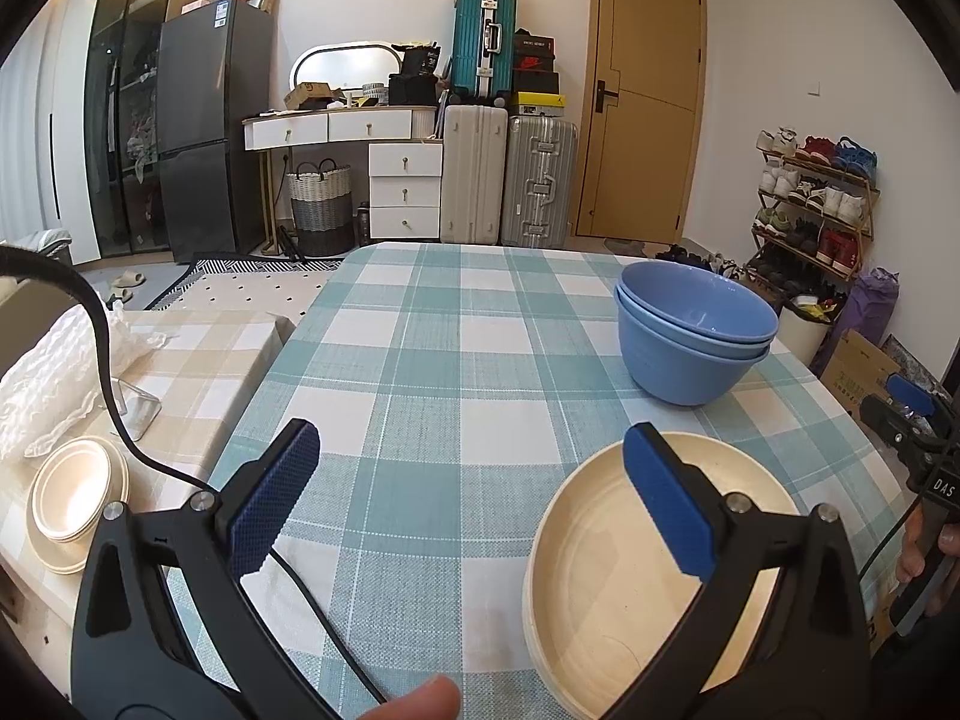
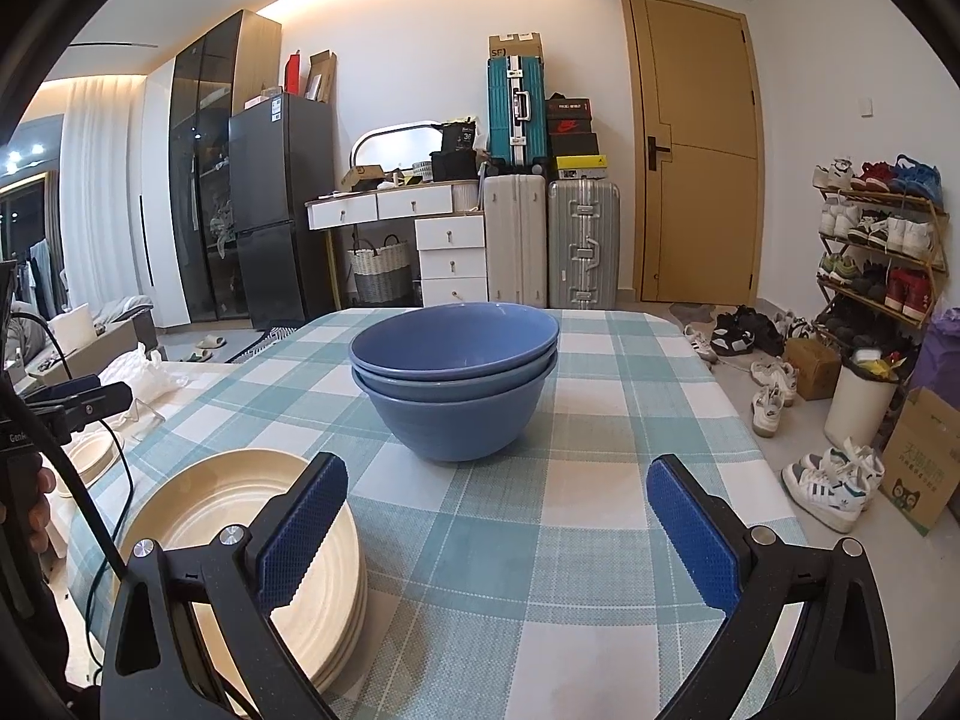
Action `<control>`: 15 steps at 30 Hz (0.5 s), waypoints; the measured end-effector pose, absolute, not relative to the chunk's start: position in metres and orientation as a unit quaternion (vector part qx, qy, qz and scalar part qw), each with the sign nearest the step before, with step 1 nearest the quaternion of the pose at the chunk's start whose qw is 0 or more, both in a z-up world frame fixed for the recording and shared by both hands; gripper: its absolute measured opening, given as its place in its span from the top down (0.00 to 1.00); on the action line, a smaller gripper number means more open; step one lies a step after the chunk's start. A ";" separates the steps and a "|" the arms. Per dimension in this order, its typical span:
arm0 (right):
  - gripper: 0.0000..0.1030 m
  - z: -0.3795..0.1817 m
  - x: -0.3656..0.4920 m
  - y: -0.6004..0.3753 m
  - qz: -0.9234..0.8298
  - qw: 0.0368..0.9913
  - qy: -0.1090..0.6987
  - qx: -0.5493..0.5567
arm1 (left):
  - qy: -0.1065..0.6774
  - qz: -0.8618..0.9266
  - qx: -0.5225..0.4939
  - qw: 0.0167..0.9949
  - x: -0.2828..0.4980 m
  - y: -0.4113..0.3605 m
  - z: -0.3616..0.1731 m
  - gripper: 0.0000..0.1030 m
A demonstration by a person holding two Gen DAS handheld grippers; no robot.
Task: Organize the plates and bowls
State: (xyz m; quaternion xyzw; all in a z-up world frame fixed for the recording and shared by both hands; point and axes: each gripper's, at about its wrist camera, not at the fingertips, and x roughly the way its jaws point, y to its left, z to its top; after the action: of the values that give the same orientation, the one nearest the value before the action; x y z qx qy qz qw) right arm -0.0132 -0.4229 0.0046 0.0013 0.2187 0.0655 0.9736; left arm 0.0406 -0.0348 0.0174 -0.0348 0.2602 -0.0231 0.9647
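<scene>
Left wrist view: "DAS" on right gripper [image 1: 912, 414] beside blue bowls [image 1: 696, 330].

Cream plates stack [image 1: 606, 570]: near edge cut off by the frame bottom in the left wrist view, right part hidden behind the left gripper [image 1: 474, 498] finger; plate count unclear. In the right wrist view the right gripper [image 2: 498, 531] finger covers the stack's right side. Lower blue bowl [image 2: 456, 420] interior hidden by the nested bowl.
</scene>
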 end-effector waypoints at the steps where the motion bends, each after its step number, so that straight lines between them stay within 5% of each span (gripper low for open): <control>1: 0.01 0.005 -0.014 -0.423 0.067 0.974 0.218 0.002 | 0.260 -0.024 -0.034 0.965 0.040 -0.035 0.018 0.02; 15: 0.01 0.011 -0.021 -0.419 0.043 0.976 0.211 -0.015 | 0.265 -0.017 -0.029 0.964 0.037 -0.035 0.007 0.02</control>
State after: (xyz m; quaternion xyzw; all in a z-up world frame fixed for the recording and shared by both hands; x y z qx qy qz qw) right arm -0.0208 -0.4188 0.0109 -0.0147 0.2108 0.0435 0.9765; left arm 0.0369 -0.0352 0.0070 -0.0286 0.2649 -0.0166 0.9637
